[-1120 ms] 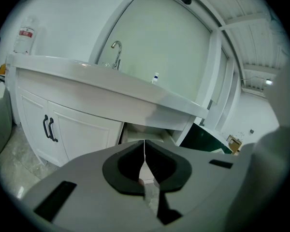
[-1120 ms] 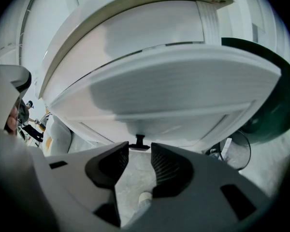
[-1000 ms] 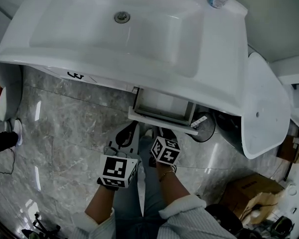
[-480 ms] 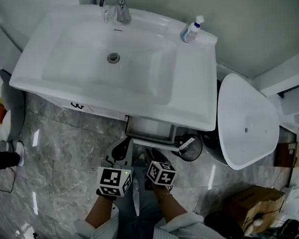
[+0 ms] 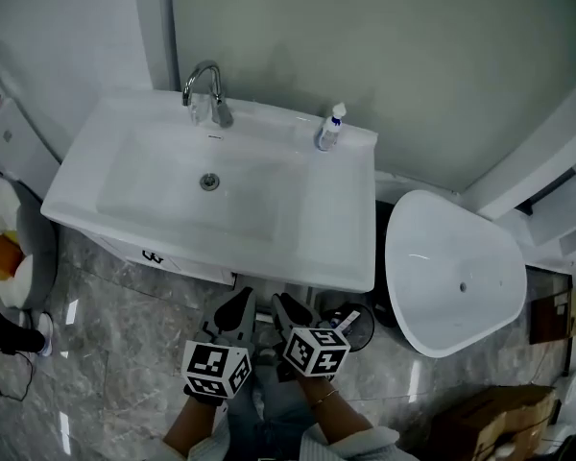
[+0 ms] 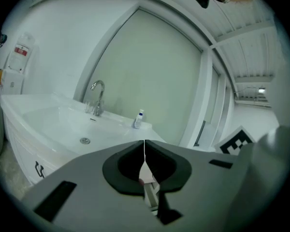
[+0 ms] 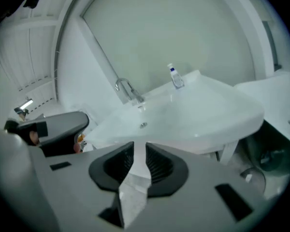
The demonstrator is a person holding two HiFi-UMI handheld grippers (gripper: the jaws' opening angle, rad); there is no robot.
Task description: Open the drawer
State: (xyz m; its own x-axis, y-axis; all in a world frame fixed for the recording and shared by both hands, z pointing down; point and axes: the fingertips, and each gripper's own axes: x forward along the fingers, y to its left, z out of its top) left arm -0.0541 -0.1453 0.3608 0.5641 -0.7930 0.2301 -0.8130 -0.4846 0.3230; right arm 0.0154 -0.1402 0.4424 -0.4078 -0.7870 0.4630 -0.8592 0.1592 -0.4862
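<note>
White basin (image 5: 298,238) hides most of the drawer (image 5: 319,296) at the head view's lower centre, so I'd reopen wide before reaching under; left gripper view: left gripper (image 6: 144,151) jaws meet, empty; right gripper view: right gripper (image 7: 140,151) jaws, just closing, leave an empty slit.

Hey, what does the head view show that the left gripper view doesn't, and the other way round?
Only the head view: the white toilet beside the sink, and the cardboard box on the floor. Only the left gripper view: a close look at the left gripper, its jaws shut together on nothing, and the ceiling overhead. Both show the sink, the faucet and the soap bottle at the basin's back edge.
</note>
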